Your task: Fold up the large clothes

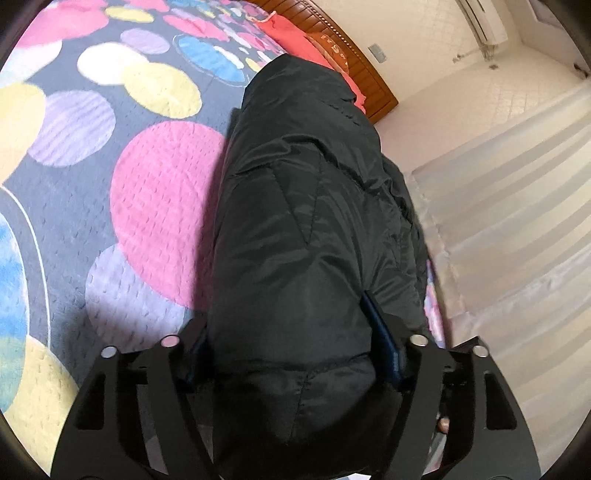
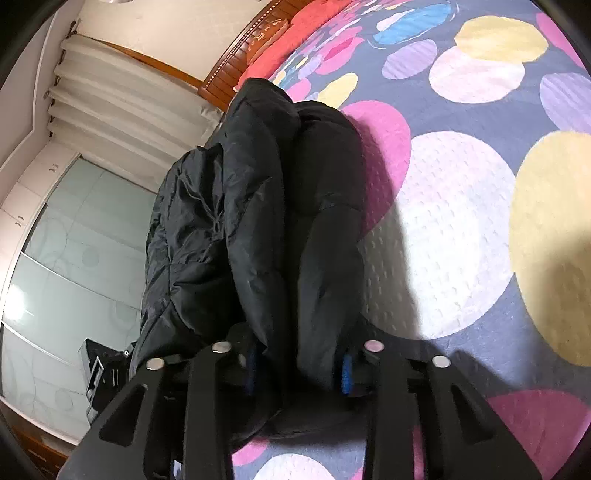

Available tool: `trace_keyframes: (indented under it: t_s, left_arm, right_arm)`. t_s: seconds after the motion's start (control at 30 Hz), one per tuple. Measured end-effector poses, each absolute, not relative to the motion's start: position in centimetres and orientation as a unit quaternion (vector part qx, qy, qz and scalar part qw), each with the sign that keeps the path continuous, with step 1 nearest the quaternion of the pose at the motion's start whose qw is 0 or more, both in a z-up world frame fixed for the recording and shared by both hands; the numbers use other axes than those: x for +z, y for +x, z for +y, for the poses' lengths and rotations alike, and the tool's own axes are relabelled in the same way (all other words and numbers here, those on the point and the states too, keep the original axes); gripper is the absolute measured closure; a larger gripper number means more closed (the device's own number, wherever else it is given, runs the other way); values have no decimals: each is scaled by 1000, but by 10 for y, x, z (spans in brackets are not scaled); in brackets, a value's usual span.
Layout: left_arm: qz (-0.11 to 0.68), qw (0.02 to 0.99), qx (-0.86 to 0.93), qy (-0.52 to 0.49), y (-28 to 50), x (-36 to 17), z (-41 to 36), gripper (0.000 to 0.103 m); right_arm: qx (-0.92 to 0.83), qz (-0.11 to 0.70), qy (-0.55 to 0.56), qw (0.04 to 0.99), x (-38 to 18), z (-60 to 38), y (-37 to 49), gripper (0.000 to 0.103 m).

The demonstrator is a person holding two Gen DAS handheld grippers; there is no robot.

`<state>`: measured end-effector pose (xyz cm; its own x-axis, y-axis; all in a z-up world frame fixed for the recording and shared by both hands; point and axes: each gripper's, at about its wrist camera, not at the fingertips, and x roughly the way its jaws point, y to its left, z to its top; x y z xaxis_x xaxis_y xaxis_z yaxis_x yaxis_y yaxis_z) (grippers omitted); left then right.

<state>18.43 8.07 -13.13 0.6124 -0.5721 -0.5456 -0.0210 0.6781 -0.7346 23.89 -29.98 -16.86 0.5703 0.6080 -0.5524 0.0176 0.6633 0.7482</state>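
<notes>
A: Occlusion first. Black padded jacket [image 1: 295, 229] fills the centre of both wrist views and hides most of each gripper's fingers. On the left gripper [image 1: 295, 350] only a strip of one blue pad [image 1: 384, 343] shows, on the right side of the bundle; the opposite pad is buried in shadow.

B: Jaw state, left?

A: Clamped on the jacket. A thick bunch of fabric sits between the fingers, which stand fairly wide around it. The near end of the garment runs down past the bottom edge of the frame, so its hem is cut off.

B: Right side?

A: Right gripper [image 2: 299, 365] also pinches the jacket [image 2: 258, 206], on a narrower fold. Blue pads [image 2: 345, 373] show at either side of the fabric and press against it. Fingertips themselves cannot be made out.

B: Where does the jacket lie?

A: Along the edge of the bed, on the spotted quilt [image 1: 110, 177], stretching from the grippers toward the wooden headboard [image 1: 369, 77]. Whether sleeves are tucked under, cannot tell; folds are dark and low in contrast.

B: Surroundings?

A: Red pillow [image 1: 295, 33] at the headboard, partly behind the jacket's far end. Pale curtains [image 1: 517, 221] beyond the bed edge. Frosted wardrobe doors [image 2: 74, 258] in the right view, with a dark object [image 2: 103, 373] low at the left, too unclear to identify.
</notes>
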Motion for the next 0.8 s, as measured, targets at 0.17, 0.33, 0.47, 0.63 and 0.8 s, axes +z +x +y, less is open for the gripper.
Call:
trace_keyframes:
  t_s: [0.17,0.33,0.47,0.63,0.8]
  left_arm:
    - [386,827,-177,-368,177,-118,100,18]
    - [356,844,-173,-362,192,-102,120,12]
    - [376,839,-182,-348,236,-107,113,12]
    - [406,838,-176,-320,267,-113,91,12]
    - [425,850,-145,-276,278,-112,72,12]
  right_arm:
    - [173,416,330,830,-140,-309,237,31]
    - [158,388,301,857,-115,-320,251,24]
    - [188,394,314,843,-115,-313,298,24]
    - [193,411,277,847,-119,-294,339,24]
    - [170,432,304,832,-142,-297,359,56]
